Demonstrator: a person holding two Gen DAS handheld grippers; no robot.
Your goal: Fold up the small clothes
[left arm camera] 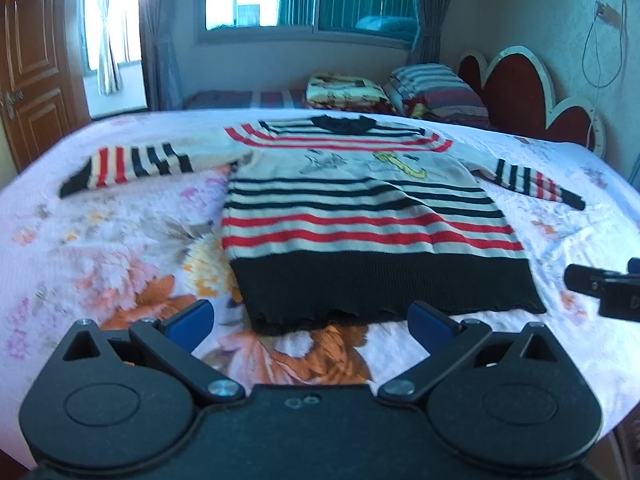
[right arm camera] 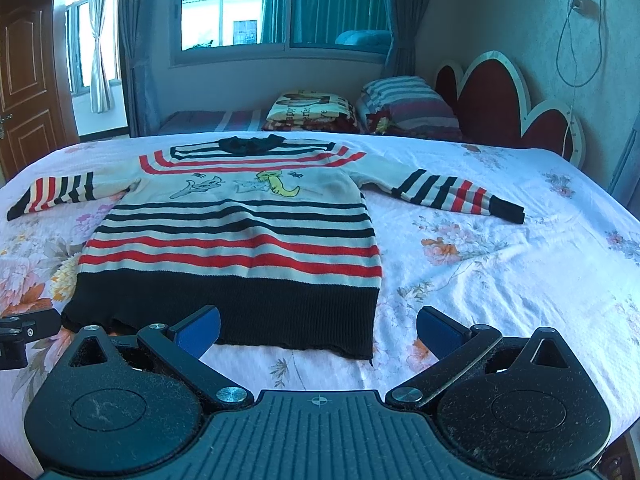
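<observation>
While spread flat mid-bed, sleeves out: striped sweater (right arm camera: 236,236), unfolded | left gripper (left arm camera: 312,324), right gripper (right arm camera: 318,330): jaws released, empty, near hem | next, likely: grasp sleeve or hem corner, fold inward

Striped cream, red and black sweater (right arm camera: 236,236), flat, front up, sleeves spread wide, on floral bedsheet (right arm camera: 500,264)

A home bedroom: floral-sheeted bed (right arm camera: 500,248), scalloped headboard (right arm camera: 508,108), pillows (right arm camera: 408,108), curtained window (right arm camera: 280,4).
</observation>
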